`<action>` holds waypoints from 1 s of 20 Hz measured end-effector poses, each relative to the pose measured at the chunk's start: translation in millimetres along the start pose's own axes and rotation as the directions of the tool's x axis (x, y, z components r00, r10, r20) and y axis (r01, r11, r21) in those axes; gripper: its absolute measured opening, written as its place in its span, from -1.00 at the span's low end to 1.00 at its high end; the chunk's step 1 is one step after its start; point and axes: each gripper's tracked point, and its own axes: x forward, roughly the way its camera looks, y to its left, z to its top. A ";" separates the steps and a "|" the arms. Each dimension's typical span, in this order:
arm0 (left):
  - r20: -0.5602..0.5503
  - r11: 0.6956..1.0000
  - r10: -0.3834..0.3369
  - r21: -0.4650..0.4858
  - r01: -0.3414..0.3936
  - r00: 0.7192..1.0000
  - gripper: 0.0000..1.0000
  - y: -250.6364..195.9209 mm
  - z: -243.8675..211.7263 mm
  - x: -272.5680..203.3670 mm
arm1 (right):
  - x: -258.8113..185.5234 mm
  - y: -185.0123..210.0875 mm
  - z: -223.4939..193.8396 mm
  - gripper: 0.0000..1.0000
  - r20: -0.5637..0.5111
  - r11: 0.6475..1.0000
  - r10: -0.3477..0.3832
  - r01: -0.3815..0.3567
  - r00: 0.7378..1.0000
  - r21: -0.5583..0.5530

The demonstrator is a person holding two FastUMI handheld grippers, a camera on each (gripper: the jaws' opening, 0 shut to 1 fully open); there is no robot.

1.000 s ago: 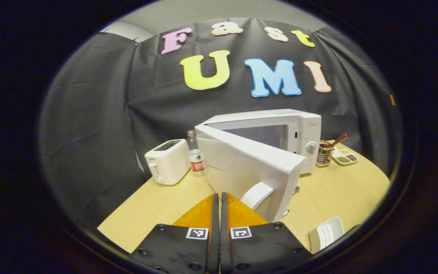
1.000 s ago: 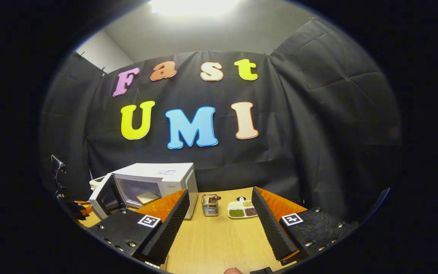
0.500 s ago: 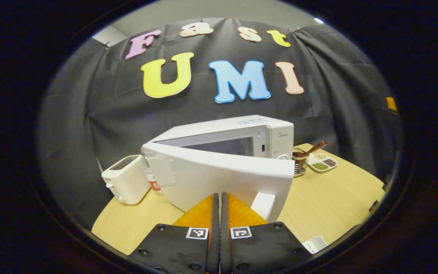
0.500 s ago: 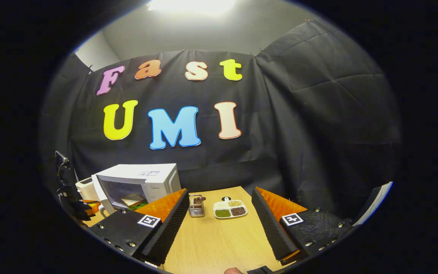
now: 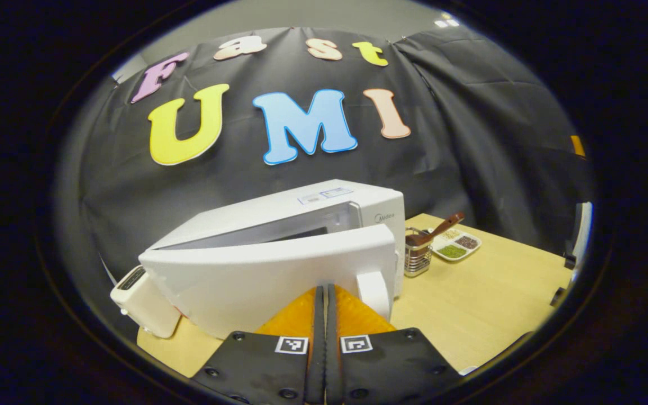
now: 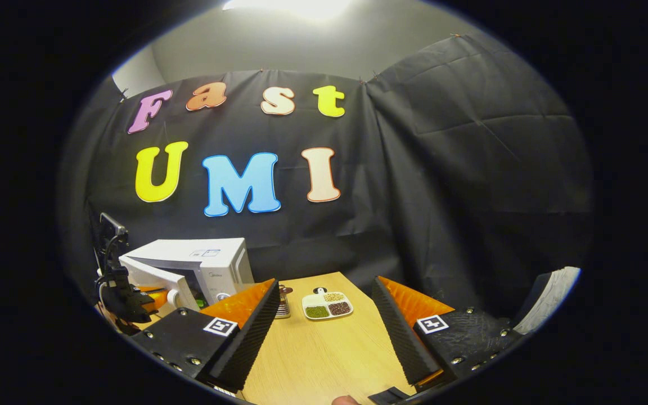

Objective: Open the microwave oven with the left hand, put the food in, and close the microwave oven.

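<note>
My left gripper view sits close against the microwave [image 5: 279, 247] door, facing the wall. My right gripper view looks from farther back over the table [image 6: 324, 349]. Both share the microwave [image 6: 200, 264].

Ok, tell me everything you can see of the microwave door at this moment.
The microwave door is white and glossy, apparently plastic, hinged on its left edge, with a curved white handle near its free right edge. It stands ajar, a narrow gap left to the microwave body. The shut left gripper has its tips at the door's outer face beside the handle; actual contact cannot be confirmed.
</note>
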 end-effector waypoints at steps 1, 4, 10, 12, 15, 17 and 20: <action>0.009 1.000 -0.001 0.004 0.001 1.000 -0.87 -2.9 4.0 8.2 | -1.3 -0.8 -0.9 1.00 -0.002 1.000 -0.008 0.008 1.000 -0.001; 0.022 1.000 0.015 0.003 -0.015 1.000 -0.87 -4.1 9.3 27.9 | -6.0 -2.6 -7.2 1.00 -0.014 1.000 -0.028 0.028 0.999 -0.007; 0.011 0.997 0.035 -0.071 -0.034 0.999 -0.85 -1.1 15.8 68.4 | -18.1 -20.3 -19.5 0.94 -0.054 0.996 -0.092 0.091 0.994 -0.012; 0.030 0.994 0.058 -0.093 -0.055 0.998 -0.87 0.5 16.0 69.2 | -25.1 -26.1 -22.2 1.00 -0.062 0.993 -0.114 0.114 0.992 -0.003; 0.041 0.993 0.075 -0.100 -0.070 0.996 -0.87 1.1 15.8 70.1 | -36.4 -29.5 -24.8 1.00 -0.068 0.991 -0.132 0.132 0.989 -0.006; 0.032 0.995 0.082 -0.067 -0.080 0.996 -0.87 7.9 19.6 81.2 | -44.0 -29.6 -21.6 1.00 -0.061 0.991 -0.133 0.132 0.989 -0.017; 0.038 0.993 0.068 -0.104 -0.064 0.997 -0.86 6.7 32.5 74.7 | -50.5 -25.6 -18.3 1.00 -0.051 0.993 -0.116 0.114 0.992 -0.027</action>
